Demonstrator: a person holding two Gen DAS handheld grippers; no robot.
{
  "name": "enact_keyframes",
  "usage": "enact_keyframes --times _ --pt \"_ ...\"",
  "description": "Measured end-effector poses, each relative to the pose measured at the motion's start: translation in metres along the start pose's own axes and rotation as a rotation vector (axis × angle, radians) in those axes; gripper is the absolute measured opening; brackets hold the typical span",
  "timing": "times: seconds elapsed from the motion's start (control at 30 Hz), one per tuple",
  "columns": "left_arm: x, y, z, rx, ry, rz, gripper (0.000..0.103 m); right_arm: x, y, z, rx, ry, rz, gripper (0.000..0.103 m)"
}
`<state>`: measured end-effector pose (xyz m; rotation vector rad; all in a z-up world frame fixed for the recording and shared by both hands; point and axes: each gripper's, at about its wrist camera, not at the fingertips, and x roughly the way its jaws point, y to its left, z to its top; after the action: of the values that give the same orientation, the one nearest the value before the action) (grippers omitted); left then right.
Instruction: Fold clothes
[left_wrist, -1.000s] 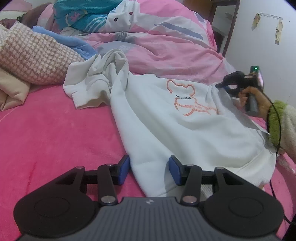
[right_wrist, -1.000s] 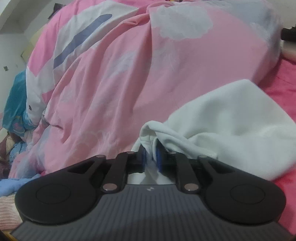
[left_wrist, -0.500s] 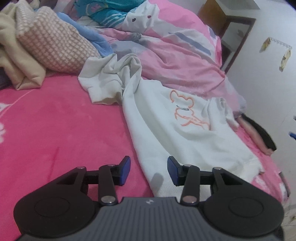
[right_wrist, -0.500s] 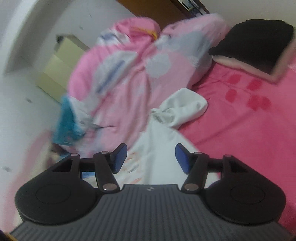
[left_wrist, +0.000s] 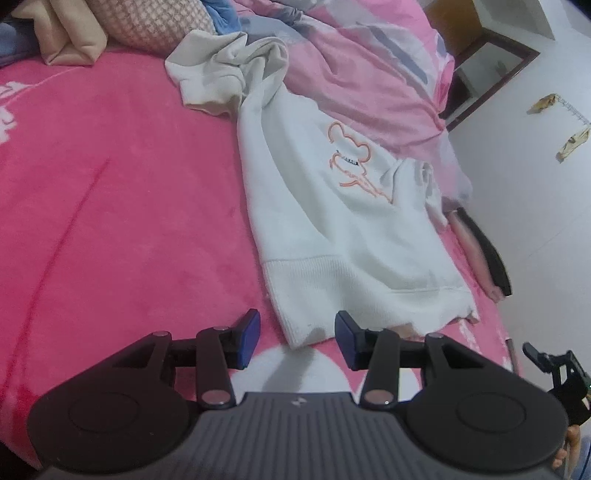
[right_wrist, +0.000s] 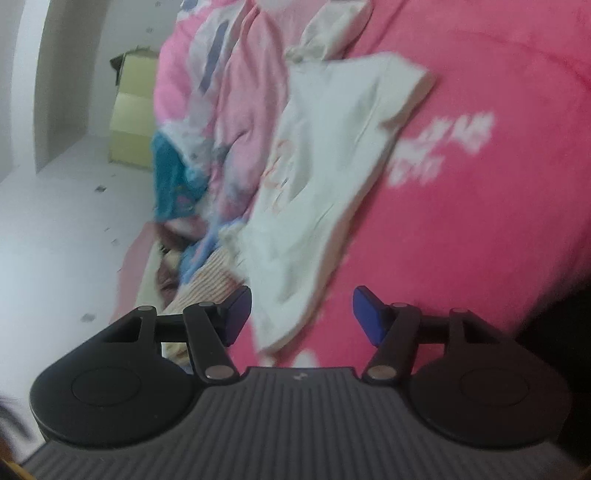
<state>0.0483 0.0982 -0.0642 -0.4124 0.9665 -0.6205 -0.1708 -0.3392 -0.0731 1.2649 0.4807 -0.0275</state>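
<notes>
A white sweatshirt (left_wrist: 332, 206) with an orange bear outline lies lengthwise on the pink blanket (left_wrist: 122, 206). Its ribbed hem is nearest me and its bunched sleeve and hood (left_wrist: 229, 70) lie at the far end. My left gripper (left_wrist: 297, 341) hovers open just short of the hem corner, holding nothing. In the blurred, rolled right wrist view the same sweatshirt (right_wrist: 325, 173) lies ahead. My right gripper (right_wrist: 301, 317) is open above its near end, apart from the cloth. The other hand-held gripper (left_wrist: 557, 373) shows at the lower right of the left wrist view.
A pink patterned quilt (left_wrist: 369, 62) is heaped along the sweatshirt's far side. Folded beige and checked clothes (left_wrist: 122, 26) sit at the back left. A dark flat item (left_wrist: 491, 254) lies by the bed's right edge. A wooden cabinet (left_wrist: 491, 55) stands against the wall.
My right gripper let go of the white sleeve, opened and swung back toward the hem end. My left gripper drew back from the sweatshirt, so the hem now lies just ahead of its fingers.
</notes>
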Motion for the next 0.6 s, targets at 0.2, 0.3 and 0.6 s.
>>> enact_keyframes --times 0.2,0.3,0.6 --pt "0.013 -0.010 0.004 0.046 0.003 0.022 0.042 0.002 -0.023 0.044 0.049 -0.138 -0.107 0.061" --pt "0.016 -0.017 0.002 0.081 -0.010 0.047 0.042 0.014 -0.037 0.060 0.080 -0.159 -0.097 0.059" --pt "0.022 -0.027 0.000 0.132 -0.044 0.102 0.028 0.049 -0.051 0.101 0.131 -0.228 -0.082 0.043"
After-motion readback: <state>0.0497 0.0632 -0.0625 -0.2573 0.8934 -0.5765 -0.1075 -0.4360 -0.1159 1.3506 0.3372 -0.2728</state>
